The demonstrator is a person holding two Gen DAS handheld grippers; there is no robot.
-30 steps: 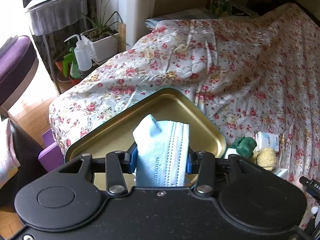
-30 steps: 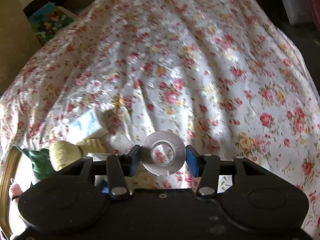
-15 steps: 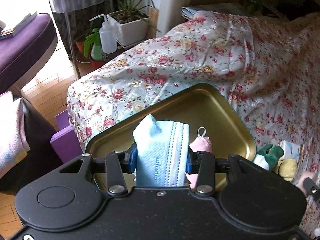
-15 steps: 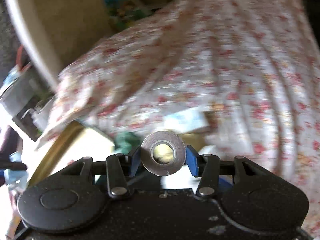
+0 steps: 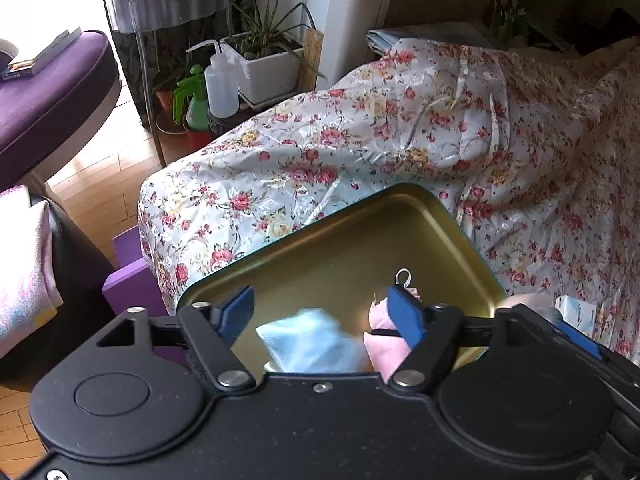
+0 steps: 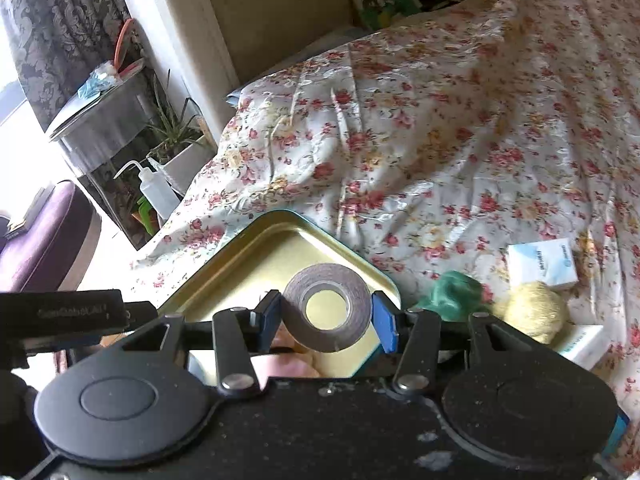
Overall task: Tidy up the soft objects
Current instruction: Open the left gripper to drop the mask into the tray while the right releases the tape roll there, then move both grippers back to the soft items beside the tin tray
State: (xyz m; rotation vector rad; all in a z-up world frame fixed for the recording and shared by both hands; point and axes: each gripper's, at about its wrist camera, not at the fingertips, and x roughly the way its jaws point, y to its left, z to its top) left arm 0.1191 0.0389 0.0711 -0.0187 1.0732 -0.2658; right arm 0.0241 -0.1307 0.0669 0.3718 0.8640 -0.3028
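From the left wrist camera, the left gripper [image 5: 322, 314] stood with its blue pads [image 5: 405, 314] spread wide and nothing between them. Below the gap a light blue face mask [image 5: 310, 344], blurred, was inside the gold metal tray [image 5: 344, 240], apart from both pads. Just right of it in the tray was a pink soft item [image 5: 386, 346] with a small white loop at its far end, partly hidden behind the right-hand pad. The tray sat on the near left part of a bed covered with a floral sheet [image 5: 400, 140]. At the right edge a white and blue box [image 5: 574, 312] rested on the sheet. Far left, off the bed, stood a white squeeze bottle [image 5: 220, 88], a green spray bottle [image 5: 194, 102] and a potted plant [image 5: 264, 56], with a purple seat [image 5: 48, 92] beyond.

From the right wrist camera, the right gripper [image 6: 326, 318] was closed on a grey tape roll [image 6: 327, 306], held on edge with its hole facing the camera, above the near end of the tray [image 6: 240, 256]. To the right of the tray, on the sheet [image 6: 460, 120], lay a green soft toy [image 6: 452, 292], then a yellow fuzzy ball [image 6: 534, 310] touching it, and the box [image 6: 542, 262] just beyond the ball. A second pale box [image 6: 586, 344] lay nearer, beside the ball. Part of the other gripper's black body [image 6: 60, 314] reached in from the left.
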